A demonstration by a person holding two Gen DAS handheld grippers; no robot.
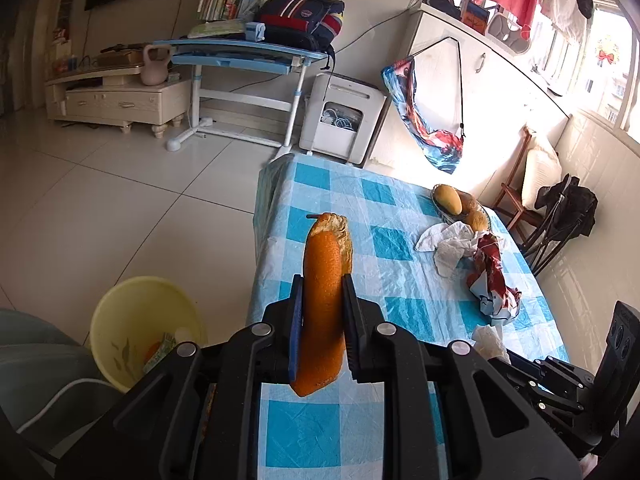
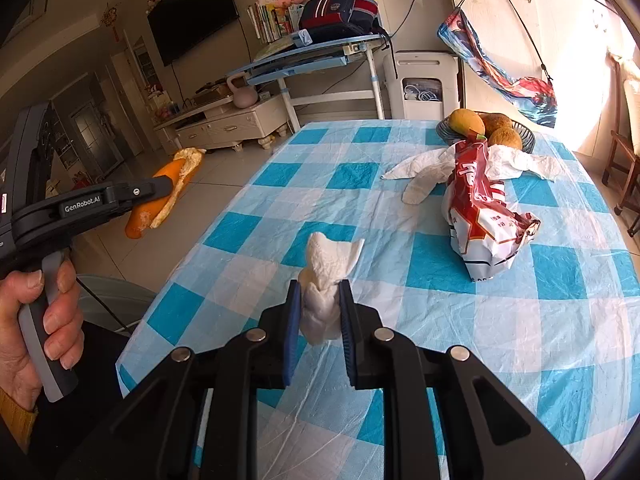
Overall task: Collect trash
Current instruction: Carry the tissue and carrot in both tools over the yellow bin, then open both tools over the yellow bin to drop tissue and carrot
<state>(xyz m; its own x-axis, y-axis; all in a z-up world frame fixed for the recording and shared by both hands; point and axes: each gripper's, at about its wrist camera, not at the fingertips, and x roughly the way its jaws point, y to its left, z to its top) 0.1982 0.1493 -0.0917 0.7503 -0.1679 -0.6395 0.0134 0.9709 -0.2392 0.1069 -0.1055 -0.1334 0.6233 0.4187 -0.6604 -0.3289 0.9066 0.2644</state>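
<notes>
My left gripper [image 1: 322,284] is shut on a long strip of orange peel [image 1: 323,312], held up over the table's left edge; the right wrist view shows the same peel [image 2: 160,196] out past that edge. My right gripper [image 2: 320,286] is shut on a crumpled white tissue [image 2: 326,276] just above the blue checked tablecloth [image 2: 360,184]. A red and white snack bag [image 2: 486,216] and a larger crumpled white paper [image 2: 424,170] lie on the cloth further back right. Down on the floor at the left stands a yellow bin [image 1: 140,324] with some scraps in it.
A dish of fruit [image 2: 486,128] sits at the table's far right. A person's hand [image 2: 36,320] holds the left gripper's handle. A grey chair [image 1: 36,364] stands beside the bin. Tiled floor, a blue desk [image 1: 240,52] and a white appliance [image 1: 342,116] lie beyond.
</notes>
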